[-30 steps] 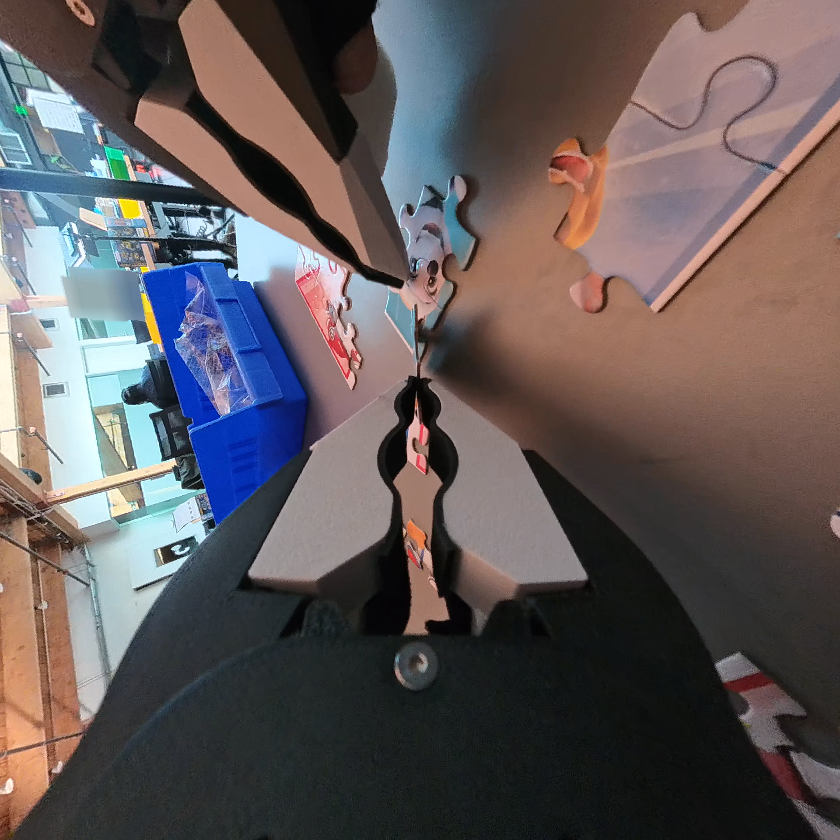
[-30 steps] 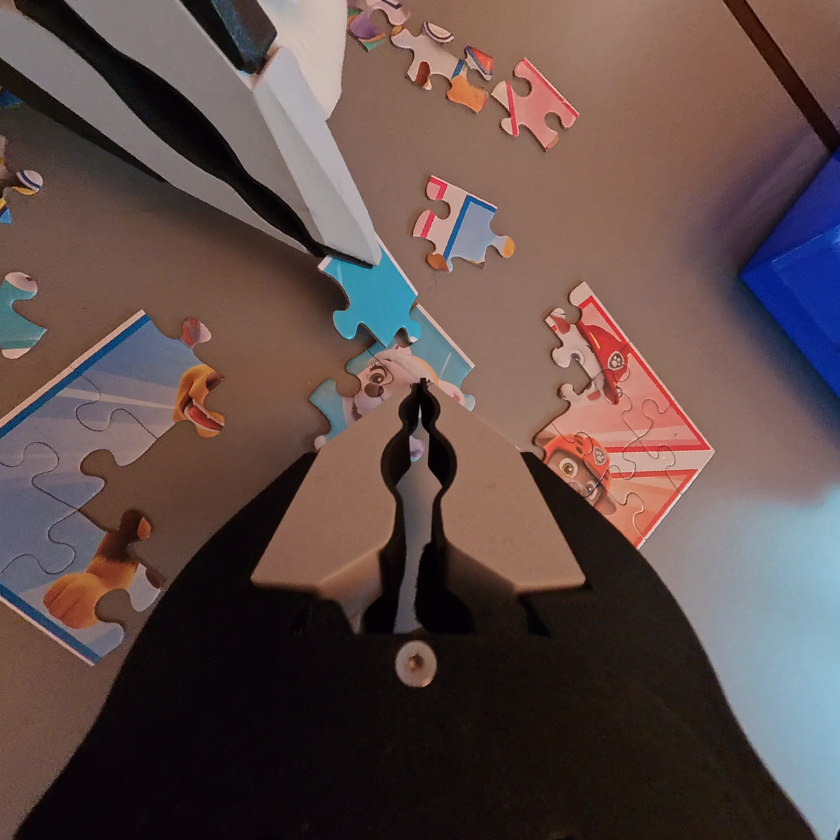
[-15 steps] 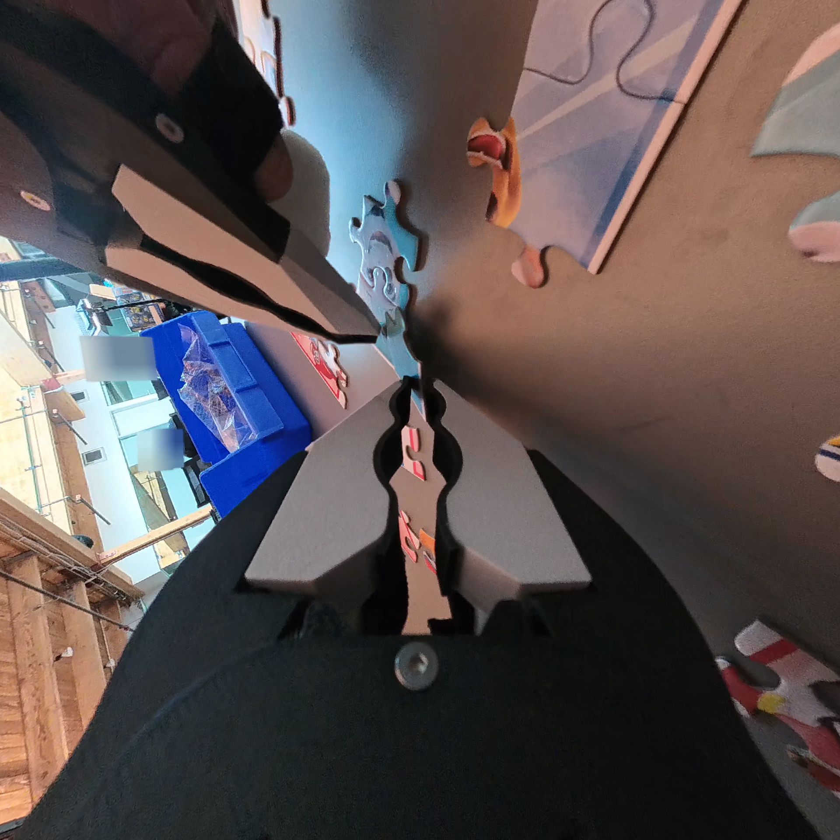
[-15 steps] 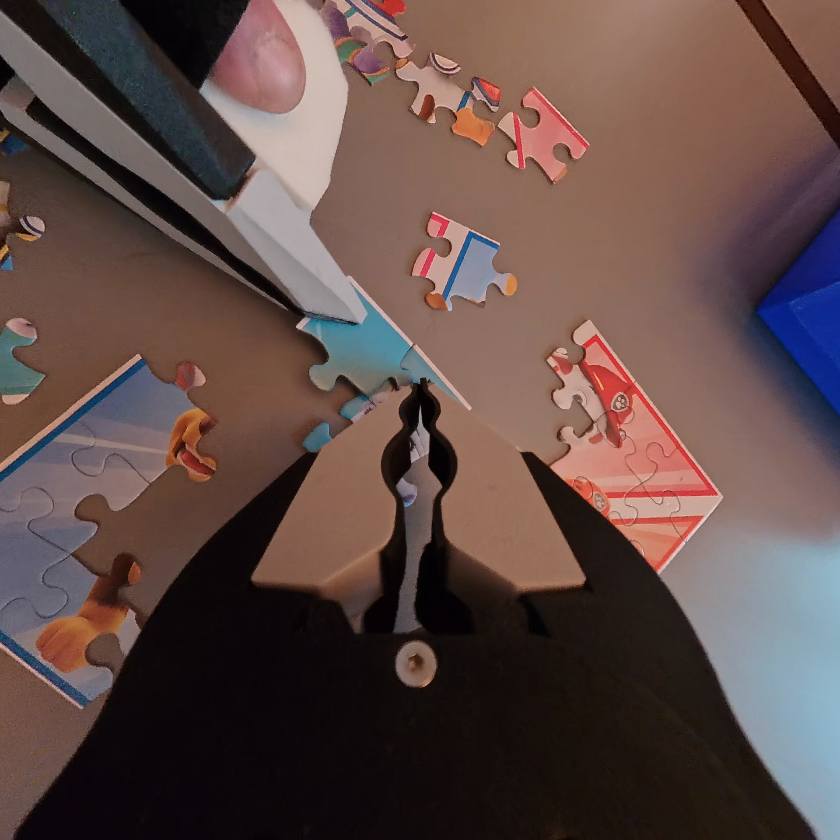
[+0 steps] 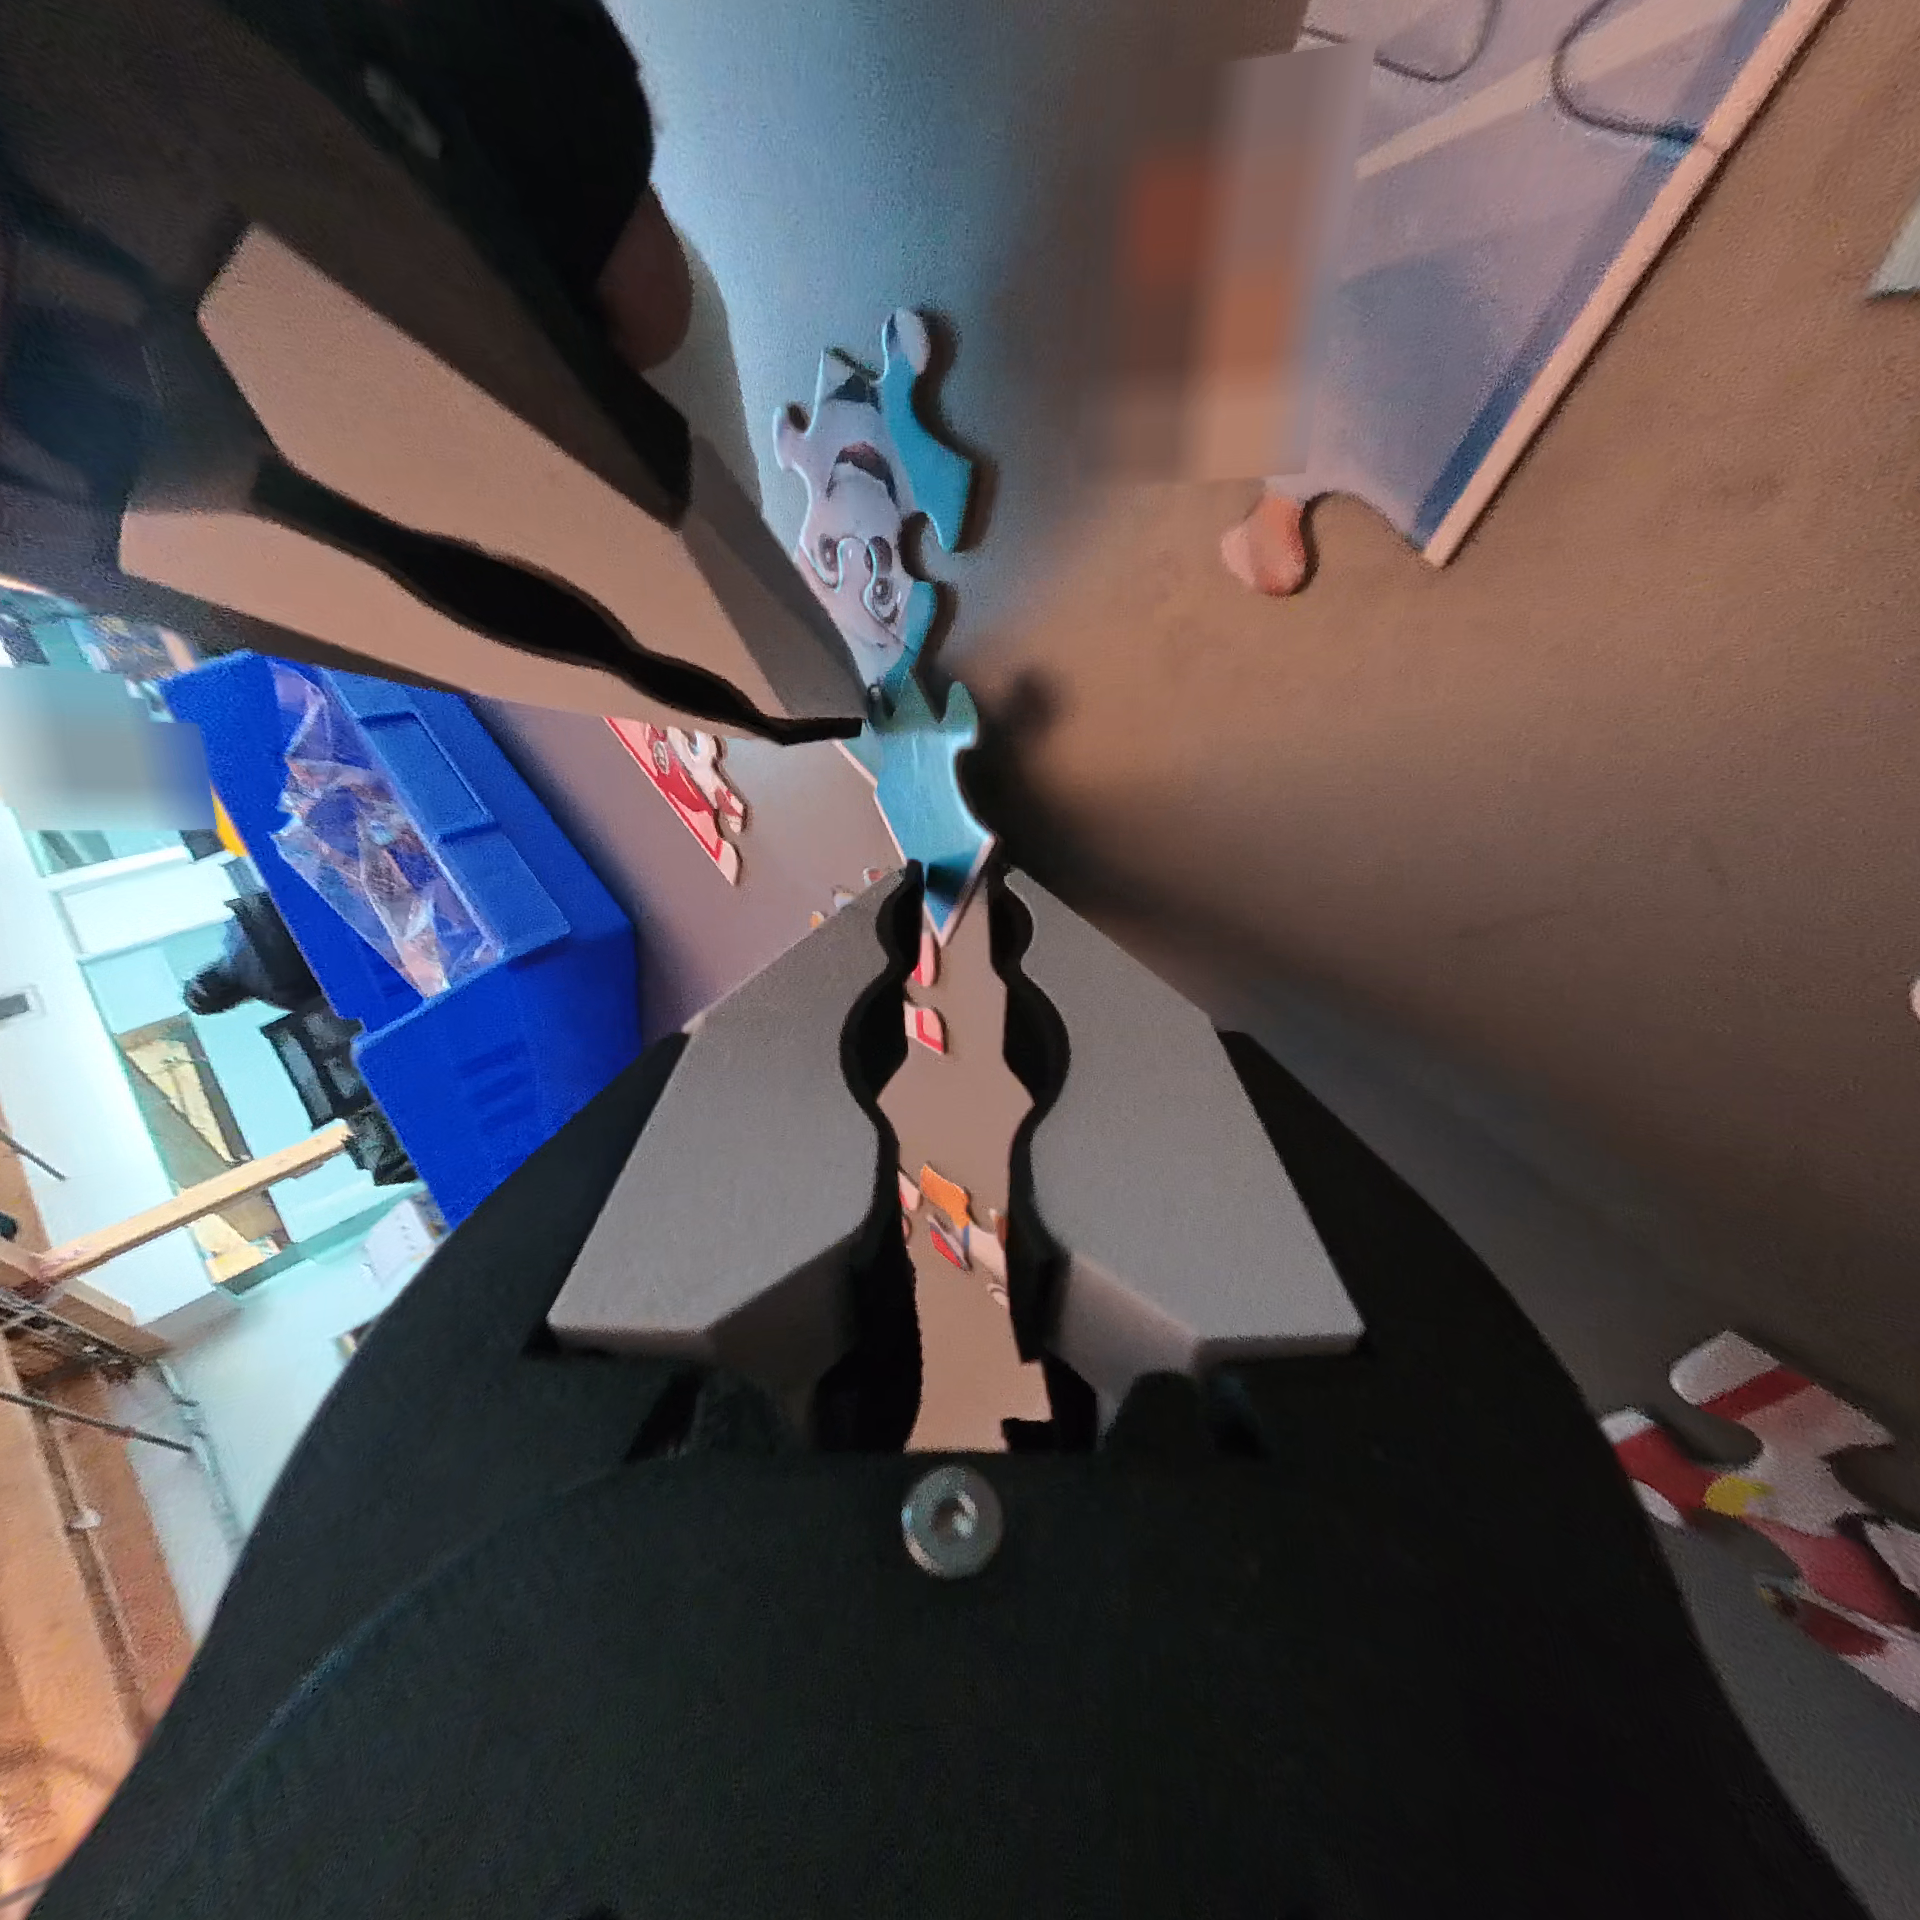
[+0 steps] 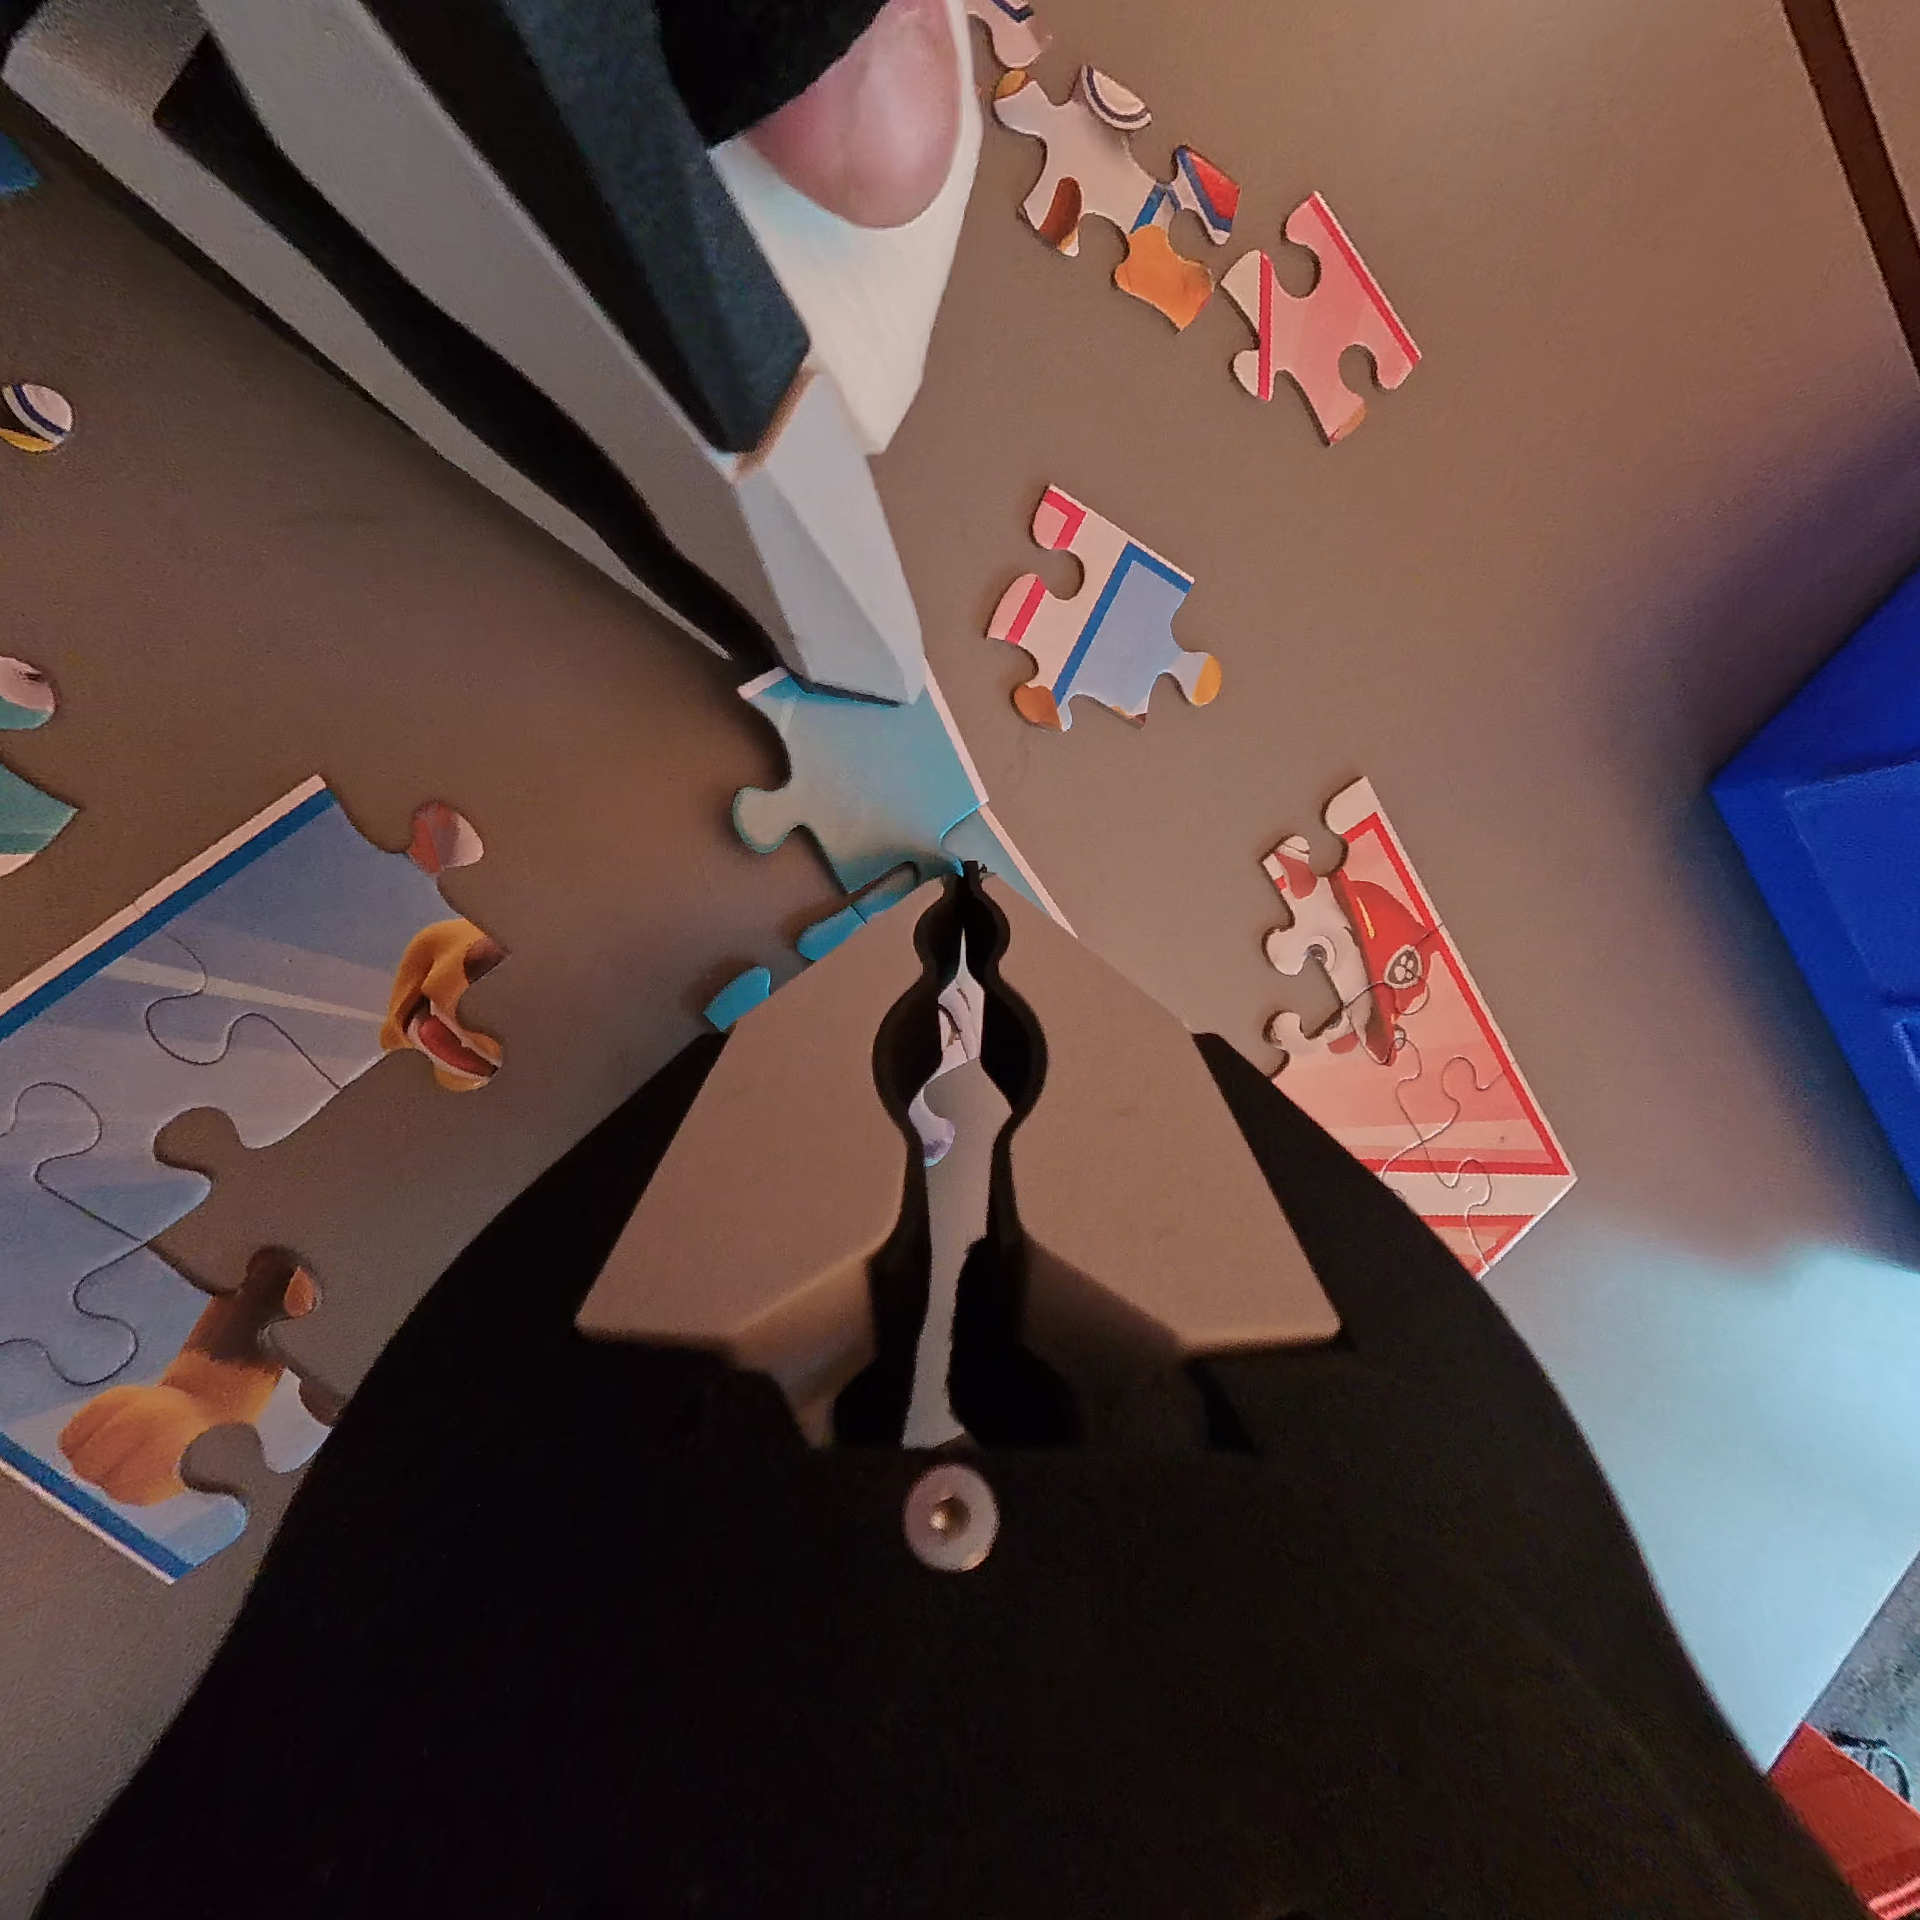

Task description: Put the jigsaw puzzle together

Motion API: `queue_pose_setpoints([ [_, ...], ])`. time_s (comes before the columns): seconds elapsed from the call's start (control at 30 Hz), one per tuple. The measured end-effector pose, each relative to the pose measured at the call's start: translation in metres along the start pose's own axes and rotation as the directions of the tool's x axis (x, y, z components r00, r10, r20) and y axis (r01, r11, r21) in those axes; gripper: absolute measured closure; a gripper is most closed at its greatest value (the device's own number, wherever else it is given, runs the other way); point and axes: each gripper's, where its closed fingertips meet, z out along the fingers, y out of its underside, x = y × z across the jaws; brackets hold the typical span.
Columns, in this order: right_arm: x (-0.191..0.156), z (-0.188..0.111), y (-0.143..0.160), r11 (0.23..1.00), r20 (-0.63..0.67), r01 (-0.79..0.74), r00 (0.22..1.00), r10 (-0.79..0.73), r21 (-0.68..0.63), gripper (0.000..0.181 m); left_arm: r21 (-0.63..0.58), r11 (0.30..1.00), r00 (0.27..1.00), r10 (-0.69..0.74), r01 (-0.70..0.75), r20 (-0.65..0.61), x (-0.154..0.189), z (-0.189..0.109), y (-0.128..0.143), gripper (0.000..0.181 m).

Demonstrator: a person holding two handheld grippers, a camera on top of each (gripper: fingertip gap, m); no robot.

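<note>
Grey table (image 6: 1455, 582) carried the whole spread. Largest chunk was the blue assembled section (image 6: 156, 1122) at the left, well apart from the work; next the red assembled section (image 6: 1423, 1049) on the right, near a blue bin (image 6: 1829, 935). Loose pieces lay farther out: a red-and-blue piece (image 6: 1101, 613), a pink piece (image 6: 1320, 312), a white-orange piece (image 6: 1122, 177).

Mid-table, the teal corner piece (image 6: 862, 779) sat flat against the small teal cluster (image 5: 873, 488), tab seated or nearly so, seam too small to confirm. Likely the joining step.

Left gripper (image 5: 951, 883) had its fingers a little apart, holding nothing, the tip over the teal piece's far corner, probably pinning it so it wouldn't slide.

Right gripper (image 6: 966, 878) had fingers together with nothing between them, the tip resting on the cluster by the seam, presumably pressing or bracing it against the push.
</note>
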Motion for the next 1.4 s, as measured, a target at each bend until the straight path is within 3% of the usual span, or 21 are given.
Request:
queue_pose_setpoints([
  [0.27, 0.0, 0.0, 0.0, 1.0, 0.001, -0.006, 1.0, 0.006, 0.0, 0.181, -0.02, 0.986, 0.98, -0.166, 0.165, -0.112, 0.005, -0.011, 0.007, 0.157],
  [0.37, 0.0, 0.0, 0.0, 1.0, 0.011, -0.016, 1.0, 0.016, 0.006, 0.181, 0.011, 0.96, 0.94, -0.272, 0.281, -0.207, 0.012, -0.023, 0.006, 0.156],
  [0.5, 0.0, 0.0, 0.0, 0.999, 0.024, -0.033, 0.999, 0.033, 0.021, 0.181, 0.125, 0.802, 0.797, -0.54, 0.585, -0.27, -0.013, -0.034, -0.013, 0.169],
  [0.57, 0.0, 0.0, 0.0, 0.998, 0.029, -0.05, 0.998, 0.049, 0.024, 0.181, 0.1, 0.733, 0.724, -0.624, 0.673, -0.295, -0.014, -0.022, -0.016, 0.177],
  [0.67, 0.0, -0.001, 0.0, 0.998, 0.03, -0.061, 0.998, 0.06, 0.027, 0.181, 0.032, 0.709, 0.675, -0.656, 0.705, -0.338, 0.004, -0.002, -0.015, 0.181],
  [0.73, 0.001, -0.002, 0.002, 0.998, 0.03, -0.058, 0.998, 0.057, 0.026, 0.181, 0.051, 0.663, 0.634, -0.687, 0.747, -0.354, 0.005, 0.0, -0.022, 0.181],
  [0.97, 0.001, -0.007, -0.006, 0.995, 0.047, -0.076, 0.996, 0.073, 0.068, 0.181, 0.037, 0.609, 0.576, -0.727, 0.792, -0.373, 0.005, 0.001, -0.021, 0.181],
  [1.03, 0.0, -0.002, 0.001, 0.999, 0.032, -0.039, 0.999, 0.038, 0.021, 0.181, 0.032, 0.609, 0.574, -0.728, 0.793, -0.374, 0.005, 0.0, -0.02, 0.181],
  [1.1, 0.004, -0.011, -0.002, 0.994, 0.04, -0.096, 0.995, 0.094, 0.052, 0.181, 0.018, 0.616, 0.583, -0.735, 0.787, -0.345, 0.002, -0.001, -0.012, 0.181],
  [1.2, 0.021, -0.04, 0.003, 0.977, -0.008, -0.179, 0.983, 0.181, 0.115, 0.181, 0.029, 0.546, 0.532, -0.801, 0.837, -0.277, -0.017, -0.001, 0.007, 0.173],
  [1.3, 0.028, -0.064, 0.015, 0.948, -0.013, -0.28, 0.958, 0.285, 0.154, 0.167, 0.006, 0.517, 0.504, -0.831, 0.856, -0.236, -0.025, 0.007, 0.018, 0.164],
  [1.4, 0.023, -0.073, 0.028, 0.944, -0.024, -0.29, 0.955, 0.297, 0.157, 0.17, -0.058, 0.53, 0.507, -0.833, 0.846, -0.22, -0.018, 0.019, 0.025, 0.166],
])
